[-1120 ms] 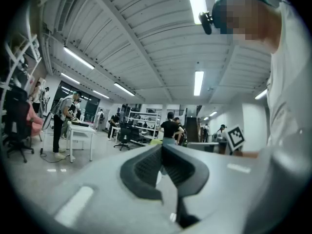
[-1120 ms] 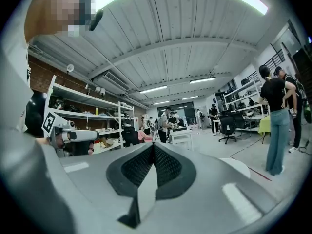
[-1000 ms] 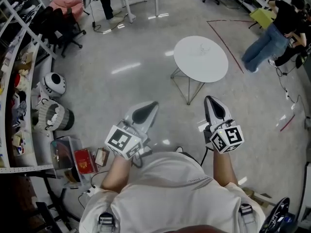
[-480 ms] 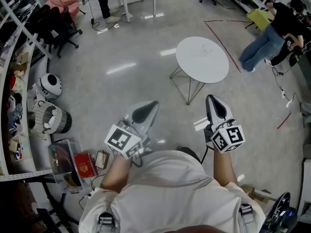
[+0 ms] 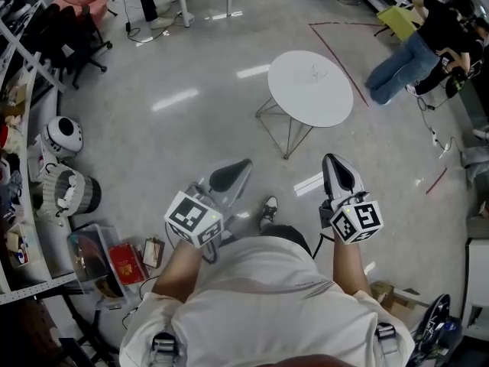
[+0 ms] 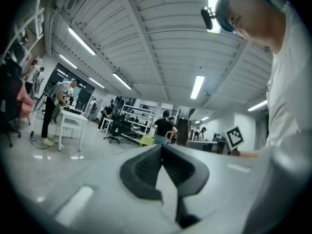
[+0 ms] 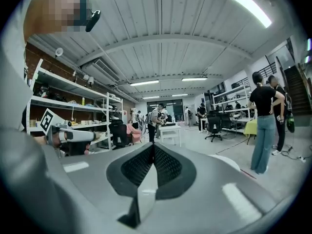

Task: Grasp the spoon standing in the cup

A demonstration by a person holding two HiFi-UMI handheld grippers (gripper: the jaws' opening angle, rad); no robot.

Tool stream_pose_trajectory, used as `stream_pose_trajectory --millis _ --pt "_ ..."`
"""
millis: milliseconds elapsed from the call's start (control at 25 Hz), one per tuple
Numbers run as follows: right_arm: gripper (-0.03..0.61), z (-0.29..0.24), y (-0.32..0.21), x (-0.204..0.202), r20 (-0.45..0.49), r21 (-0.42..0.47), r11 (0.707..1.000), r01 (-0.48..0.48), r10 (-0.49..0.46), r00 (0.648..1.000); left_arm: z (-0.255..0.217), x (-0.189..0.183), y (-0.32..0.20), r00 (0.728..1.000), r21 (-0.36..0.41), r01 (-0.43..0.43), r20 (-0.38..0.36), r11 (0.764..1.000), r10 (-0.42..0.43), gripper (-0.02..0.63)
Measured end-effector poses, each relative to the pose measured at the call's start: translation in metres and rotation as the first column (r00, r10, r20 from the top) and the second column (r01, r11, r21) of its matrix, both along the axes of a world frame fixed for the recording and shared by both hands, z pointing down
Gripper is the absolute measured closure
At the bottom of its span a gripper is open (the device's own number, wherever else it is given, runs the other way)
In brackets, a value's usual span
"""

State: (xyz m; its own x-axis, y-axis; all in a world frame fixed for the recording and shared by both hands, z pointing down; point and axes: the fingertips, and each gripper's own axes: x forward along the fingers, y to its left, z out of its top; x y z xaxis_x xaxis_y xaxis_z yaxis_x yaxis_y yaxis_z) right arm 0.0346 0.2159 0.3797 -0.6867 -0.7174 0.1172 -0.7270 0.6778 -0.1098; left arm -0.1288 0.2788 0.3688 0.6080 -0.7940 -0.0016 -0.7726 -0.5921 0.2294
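A round white table (image 5: 311, 89) on thin metal legs stands on the floor ahead of me. A small faint clear object (image 5: 314, 72) sits on its top; I cannot tell whether it is the cup, and no spoon shows. My left gripper (image 5: 243, 164) is held at waist height, its jaws pressed together with nothing in them (image 6: 161, 147). My right gripper (image 5: 330, 157) is level with it, also shut and empty (image 7: 152, 145). Both point forward, well short of the table, whose edge (image 7: 228, 161) shows in the right gripper view.
Shelving (image 5: 17, 128) lines the left side, with a helmet-like white object (image 5: 61, 136), a basket (image 5: 70, 192) and a clear box (image 5: 99, 254) on the floor beside it. A person (image 5: 416, 48) bends over at the far right. Office chairs (image 5: 72, 40) stand at back left.
The floor and table have slid in the head view as the person steps forward; a shoe now shows between the grippers. Both grippers stay shut and level.
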Motion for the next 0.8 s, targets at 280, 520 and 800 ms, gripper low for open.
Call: stream_pose_trajectory --millis 280,520,800 --pt "0.574 0.005 -0.095 0.018 0.060 -0.009 1.000 0.022 -0.021 0.998 -0.003 0.023 -0.089 0.999 -0.023 0.014 0.053 1.000 -0.013 0.613" --pt "0.574 -0.003 -0.190 0.076 0.102 -0.004 1.000 0.030 -0.030 0.994 -0.020 0.079 -0.179 0.995 0.001 0.042 0.090 0.999 -0.042 0.612" --pt "0.574 0.027 -0.290 0.152 0.110 -0.047 0.998 -0.045 0.050 0.993 -0.005 0.131 -0.261 0.991 -0.027 0.051 0.128 0.998 -0.047 0.612"
